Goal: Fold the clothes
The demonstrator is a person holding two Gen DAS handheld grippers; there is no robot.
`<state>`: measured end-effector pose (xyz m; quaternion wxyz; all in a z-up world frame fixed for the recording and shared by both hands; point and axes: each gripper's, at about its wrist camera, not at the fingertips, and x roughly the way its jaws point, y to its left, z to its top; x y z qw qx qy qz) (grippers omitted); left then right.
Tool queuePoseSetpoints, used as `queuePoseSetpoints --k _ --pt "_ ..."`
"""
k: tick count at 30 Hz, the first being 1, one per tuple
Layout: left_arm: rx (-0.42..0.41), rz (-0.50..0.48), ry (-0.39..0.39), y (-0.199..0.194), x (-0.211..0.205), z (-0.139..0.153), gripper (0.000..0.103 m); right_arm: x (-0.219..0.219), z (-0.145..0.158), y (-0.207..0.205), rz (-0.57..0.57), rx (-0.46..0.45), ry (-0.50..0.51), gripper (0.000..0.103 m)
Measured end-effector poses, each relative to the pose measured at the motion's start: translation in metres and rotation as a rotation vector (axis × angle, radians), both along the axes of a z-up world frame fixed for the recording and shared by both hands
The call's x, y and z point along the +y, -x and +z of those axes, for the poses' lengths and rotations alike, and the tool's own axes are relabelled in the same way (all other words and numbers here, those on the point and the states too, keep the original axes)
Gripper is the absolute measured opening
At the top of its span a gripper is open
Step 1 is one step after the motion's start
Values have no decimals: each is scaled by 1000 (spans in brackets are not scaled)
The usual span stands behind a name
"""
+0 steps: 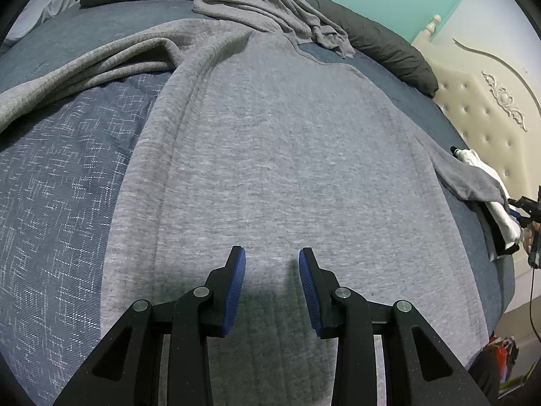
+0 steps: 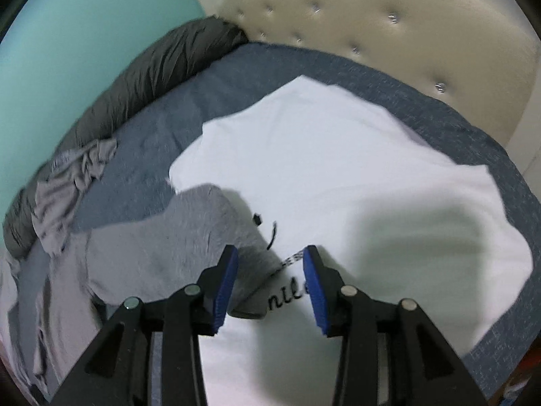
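A grey sweatshirt (image 1: 270, 155) lies spread flat on the bed, its body running away from me and one sleeve (image 1: 84, 64) trailing off to the left. My left gripper (image 1: 272, 257) hovers open just above its lower part, holding nothing. The other sleeve (image 2: 209, 230) lies across a white garment (image 2: 355, 176) with black lettering. My right gripper (image 2: 270, 257) stands open over that sleeve's end, nothing between its fingers. In the left wrist view the right gripper (image 1: 522, 208) shows at the far right edge by the sleeve's cuff (image 1: 480, 182).
A crumpled grey garment (image 1: 270, 6) lies at the far side against a dark grey duvet roll (image 1: 378, 44). The bed has a blue cover (image 1: 57, 176) and a cream tufted headboard (image 1: 483, 115) on the right. A teal wall stands behind.
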<state>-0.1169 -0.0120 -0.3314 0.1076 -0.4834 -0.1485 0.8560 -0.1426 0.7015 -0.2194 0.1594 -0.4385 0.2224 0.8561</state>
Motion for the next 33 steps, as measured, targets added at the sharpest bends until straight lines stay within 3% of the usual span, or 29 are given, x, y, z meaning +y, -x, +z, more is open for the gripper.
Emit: queuePoseSetpoints --k 4,6,7,10,23,33 --pt "0 2 -3 1 -1 0 36 -10 -3 4 29 -30 -48 40" --pt "0 4 -4 1 -1 0 36 -15 -3 6 47 -35 -70 31" --pt "0 4 -5 0 -2 0 36 -18 -3 7 61 -36 -79 21" --pt "0 6 -5 0 -2 0 37 -25 1 6 95 -37 -108 10" --pt "-6 5 10 -2 3 -1 37 -6 47 -2 58 44 -283 5" --pt "-13 -1 34 -2 14 -4 37 15 66 28 36 31 -386 5"
